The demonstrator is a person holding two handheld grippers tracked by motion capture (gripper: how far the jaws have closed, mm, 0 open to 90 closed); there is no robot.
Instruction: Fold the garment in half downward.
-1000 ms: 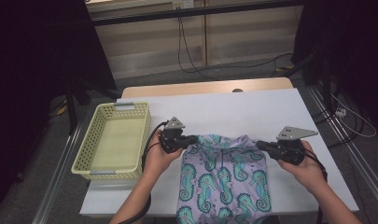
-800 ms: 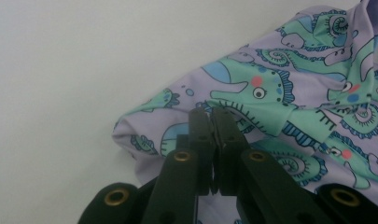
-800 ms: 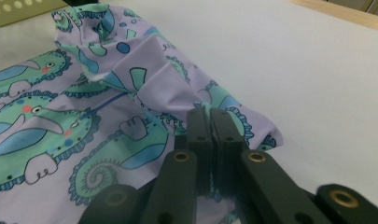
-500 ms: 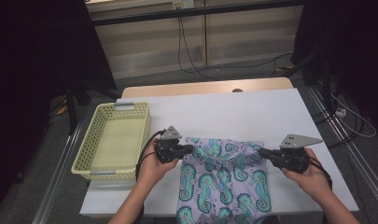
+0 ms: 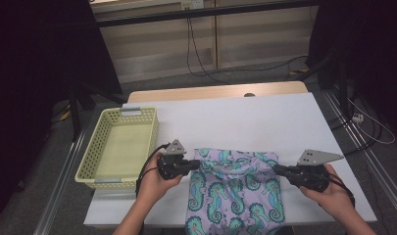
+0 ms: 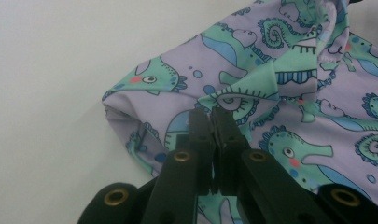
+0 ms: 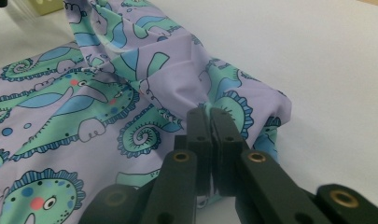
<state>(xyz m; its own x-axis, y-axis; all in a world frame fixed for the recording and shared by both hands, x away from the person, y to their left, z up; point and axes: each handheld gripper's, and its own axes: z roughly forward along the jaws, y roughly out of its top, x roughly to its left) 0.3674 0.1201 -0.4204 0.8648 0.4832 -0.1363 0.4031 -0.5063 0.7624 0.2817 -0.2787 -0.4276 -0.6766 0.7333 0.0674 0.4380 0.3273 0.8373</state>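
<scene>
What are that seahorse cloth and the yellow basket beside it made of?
The seahorse cloth looks like a thin, stretchy knit, perhaps swimwear fabric: smooth, faintly sheeny, falling in soft folds where the left gripper and right gripper pinch it. The basket appears to be moulded plastic, pale yellow and matt, with a regular lattice of holes in its walls. The exact fibre cannot be told.

Our forearms reach in from the near edge, angled slightly outward. Our left hand point(image 5: 154, 181) wraps the left gripper point(image 5: 193, 165), jaws pressed together and pointing right; our right hand point(image 5: 328, 188) holds the right gripper point(image 5: 277, 169), jaws likewise pinched closed and pointing left, both held low and level.
</scene>
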